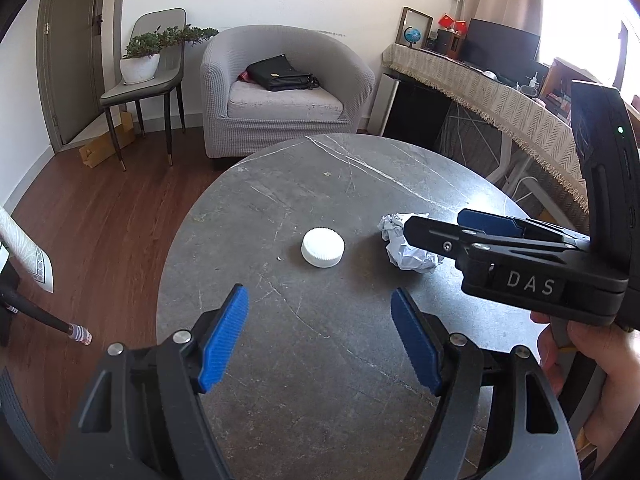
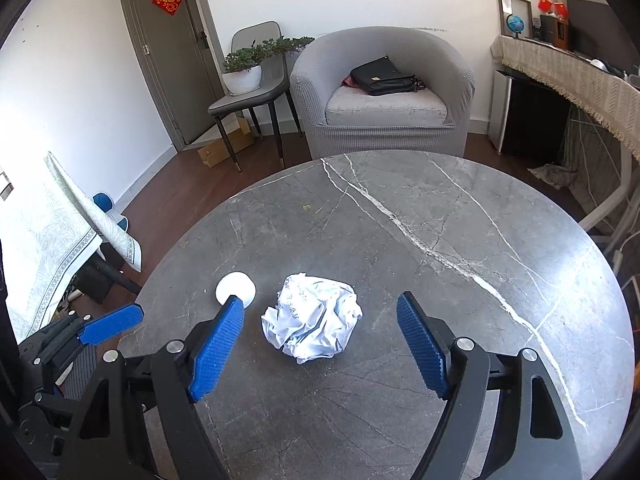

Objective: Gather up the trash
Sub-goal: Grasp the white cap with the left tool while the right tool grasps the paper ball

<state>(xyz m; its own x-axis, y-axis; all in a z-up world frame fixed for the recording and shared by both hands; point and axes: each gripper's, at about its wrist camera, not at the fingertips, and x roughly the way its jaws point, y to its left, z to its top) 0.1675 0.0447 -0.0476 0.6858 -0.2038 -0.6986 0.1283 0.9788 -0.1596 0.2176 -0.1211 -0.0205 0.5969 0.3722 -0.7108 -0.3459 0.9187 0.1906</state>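
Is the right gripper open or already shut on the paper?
Open. The right gripper has its blue pads spread either side of the crumpled paper, not touching.

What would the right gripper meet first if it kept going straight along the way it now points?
Most likely the crumpled paper ball. In its own view the right gripper stands open with the ball just ahead between its fingers, resting on the grey marble table. The white cap lies off to the left.

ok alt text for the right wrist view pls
Open right tongs hover over a crumpled white paper ball on a round grey marble table, pads apart from it. A white bottle cap lies left of the paper; a grey armchair stands behind.
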